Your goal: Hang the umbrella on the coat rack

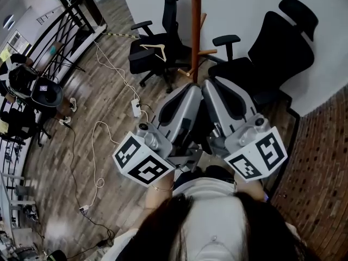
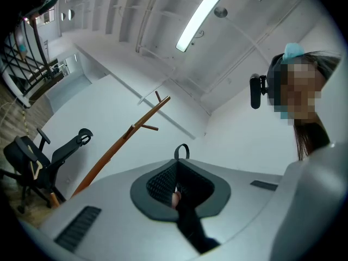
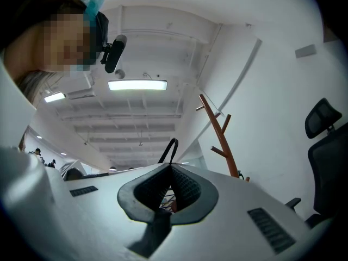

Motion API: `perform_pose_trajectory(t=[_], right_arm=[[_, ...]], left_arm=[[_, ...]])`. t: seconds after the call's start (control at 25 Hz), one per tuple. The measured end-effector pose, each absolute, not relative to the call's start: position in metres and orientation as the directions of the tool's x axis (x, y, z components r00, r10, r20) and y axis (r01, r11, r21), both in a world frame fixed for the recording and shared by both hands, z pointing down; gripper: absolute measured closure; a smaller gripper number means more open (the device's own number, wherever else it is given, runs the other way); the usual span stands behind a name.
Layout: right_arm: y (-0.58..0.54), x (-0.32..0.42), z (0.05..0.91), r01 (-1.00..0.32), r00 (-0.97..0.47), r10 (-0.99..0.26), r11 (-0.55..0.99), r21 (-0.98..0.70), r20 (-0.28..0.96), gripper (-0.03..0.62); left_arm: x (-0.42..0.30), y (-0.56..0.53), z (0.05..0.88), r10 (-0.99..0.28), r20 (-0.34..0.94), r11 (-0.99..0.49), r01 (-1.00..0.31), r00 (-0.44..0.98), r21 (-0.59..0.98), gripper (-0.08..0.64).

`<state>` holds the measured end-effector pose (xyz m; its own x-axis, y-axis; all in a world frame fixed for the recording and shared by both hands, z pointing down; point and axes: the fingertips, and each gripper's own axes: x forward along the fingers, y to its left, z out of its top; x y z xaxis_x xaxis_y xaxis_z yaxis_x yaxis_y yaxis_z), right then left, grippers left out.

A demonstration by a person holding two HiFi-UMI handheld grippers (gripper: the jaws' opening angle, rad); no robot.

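The brown wooden coat rack (image 1: 196,31) stands ahead by the white wall, also seen as a leaning pole (image 2: 125,137) and with its pegs (image 3: 220,137). My left gripper (image 1: 191,89) and right gripper (image 1: 209,86) are side by side, pointing at the rack's base. A dark umbrella (image 1: 191,174) shows under them, mostly hidden. In the left gripper view the gripper (image 2: 178,163) is shut on dark umbrella material, with a black strap loop (image 2: 182,150) sticking out past the tips. In the right gripper view the gripper (image 3: 171,168) is likewise shut, and plaid fabric and the loop (image 3: 169,150) show.
One black office chair (image 1: 157,48) with a wooden hanger (image 1: 155,50) on its seat stands left of the rack, and a bigger chair (image 1: 277,53) stands to the right. White cables (image 1: 98,145) and a power strip (image 1: 136,107) lie on the wood floor. A railing (image 1: 60,31) runs far left.
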<state>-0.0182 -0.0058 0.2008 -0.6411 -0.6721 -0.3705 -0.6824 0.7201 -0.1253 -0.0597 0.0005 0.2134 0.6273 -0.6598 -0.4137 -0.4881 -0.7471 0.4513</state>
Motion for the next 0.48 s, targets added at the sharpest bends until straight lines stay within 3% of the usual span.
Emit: perform_pose_trajectory(t=[0.48], right_arm=[[-0.019, -0.022, 0.194, -0.704, -0.616, -0.684, 0.701, -0.116, -0.391, 0.555]], left_arm=[[-0.065, -0.015, 0.207, -0.640, -0.433, -0.764, -0.463, 0.634, 0.450, 0.546]])
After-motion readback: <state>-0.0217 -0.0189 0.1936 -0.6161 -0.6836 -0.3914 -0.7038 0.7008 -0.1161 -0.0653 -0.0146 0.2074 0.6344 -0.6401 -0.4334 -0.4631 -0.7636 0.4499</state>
